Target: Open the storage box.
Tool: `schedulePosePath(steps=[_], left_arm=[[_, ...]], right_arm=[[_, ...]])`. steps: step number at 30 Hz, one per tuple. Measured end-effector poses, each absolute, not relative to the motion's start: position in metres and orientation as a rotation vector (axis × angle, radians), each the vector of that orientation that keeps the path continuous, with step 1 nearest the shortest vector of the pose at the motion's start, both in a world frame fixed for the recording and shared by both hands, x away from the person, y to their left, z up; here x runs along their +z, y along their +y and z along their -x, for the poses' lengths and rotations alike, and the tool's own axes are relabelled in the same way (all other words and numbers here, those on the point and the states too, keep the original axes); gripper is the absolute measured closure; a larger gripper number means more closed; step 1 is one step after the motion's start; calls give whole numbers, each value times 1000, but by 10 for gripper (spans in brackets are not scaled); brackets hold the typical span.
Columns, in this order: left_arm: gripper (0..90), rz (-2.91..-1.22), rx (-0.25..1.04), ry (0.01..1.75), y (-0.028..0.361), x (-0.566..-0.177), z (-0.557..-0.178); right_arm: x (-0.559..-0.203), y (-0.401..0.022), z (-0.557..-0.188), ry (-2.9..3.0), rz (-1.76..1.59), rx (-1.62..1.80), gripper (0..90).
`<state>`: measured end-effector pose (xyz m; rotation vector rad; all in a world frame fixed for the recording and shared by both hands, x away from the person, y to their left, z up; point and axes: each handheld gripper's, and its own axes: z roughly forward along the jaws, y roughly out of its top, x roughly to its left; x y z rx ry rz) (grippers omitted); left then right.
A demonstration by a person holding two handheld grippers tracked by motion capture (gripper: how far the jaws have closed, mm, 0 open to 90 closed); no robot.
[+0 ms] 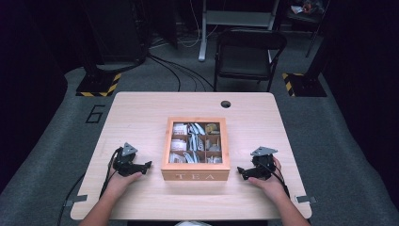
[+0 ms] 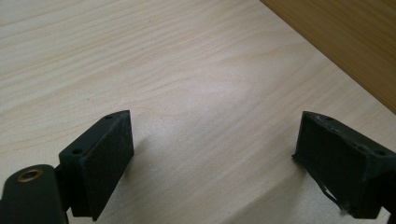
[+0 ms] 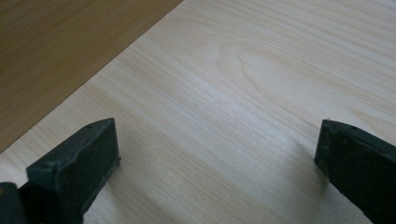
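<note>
Evidently poised to begin, the left gripper (image 1: 147, 165) and right gripper (image 1: 241, 171) flank the lidded wooden tea box (image 1: 195, 176) on the pale tabletop (image 1: 136, 113), jaws wide and empty.

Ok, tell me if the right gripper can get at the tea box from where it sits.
Probably yes. The right gripper rests open on the table beside the tea box, jaws pointing at its side, with bare wood between them.
</note>
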<state>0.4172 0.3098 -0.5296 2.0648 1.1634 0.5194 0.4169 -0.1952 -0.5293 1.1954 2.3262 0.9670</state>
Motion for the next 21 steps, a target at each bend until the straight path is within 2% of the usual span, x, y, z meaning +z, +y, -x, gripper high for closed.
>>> schedulePosePath(steps=[21], left_arm=[[153, -2050, 525, 1174, 310, -529, -415]], right_arm=[[-529, -196, -417, 2329, -1188, 976, 7]])
